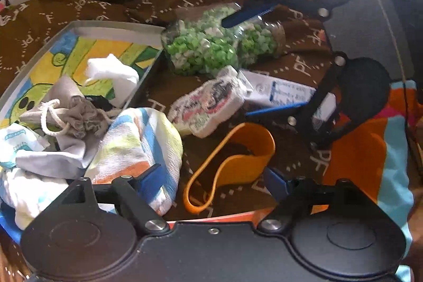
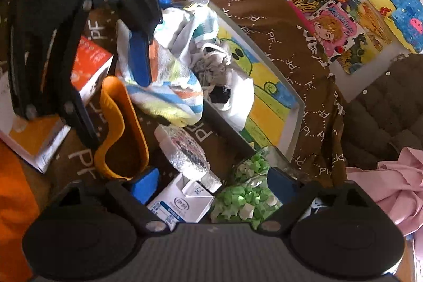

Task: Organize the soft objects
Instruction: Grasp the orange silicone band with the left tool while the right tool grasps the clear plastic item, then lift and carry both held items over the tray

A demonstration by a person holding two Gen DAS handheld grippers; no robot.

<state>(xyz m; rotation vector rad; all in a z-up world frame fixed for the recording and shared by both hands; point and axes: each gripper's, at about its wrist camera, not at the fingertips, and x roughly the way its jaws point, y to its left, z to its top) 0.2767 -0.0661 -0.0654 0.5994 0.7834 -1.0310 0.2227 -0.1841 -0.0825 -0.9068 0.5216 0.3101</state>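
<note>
A striped towel [image 1: 142, 147] hangs over the near edge of the grey tray [image 1: 113, 25]; it also shows in the right wrist view [image 2: 169, 86]. In the tray lie a grey drawstring pouch [image 1: 76, 115], white cloths [image 1: 113, 73] and a printed white cloth [image 1: 18, 147]. A printed sponge [image 1: 208, 102] lies on the brown cloth beside the tray. My left gripper [image 1: 214, 179] is open, one finger against the towel, an orange silicone strap [image 1: 238, 152] between its fingers. My right gripper [image 1: 264, 60] is open above the jar and sponge, seen also in the right wrist view [image 2: 214, 183].
A jar of green and white paper stars [image 1: 211, 46] lies on its side. A white and blue carton [image 1: 280, 91] lies behind the sponge. An orange and white box [image 2: 87, 68] sits near the left gripper. Pink cloth [image 2: 396, 186] and drawings [image 2: 338, 25] lie around.
</note>
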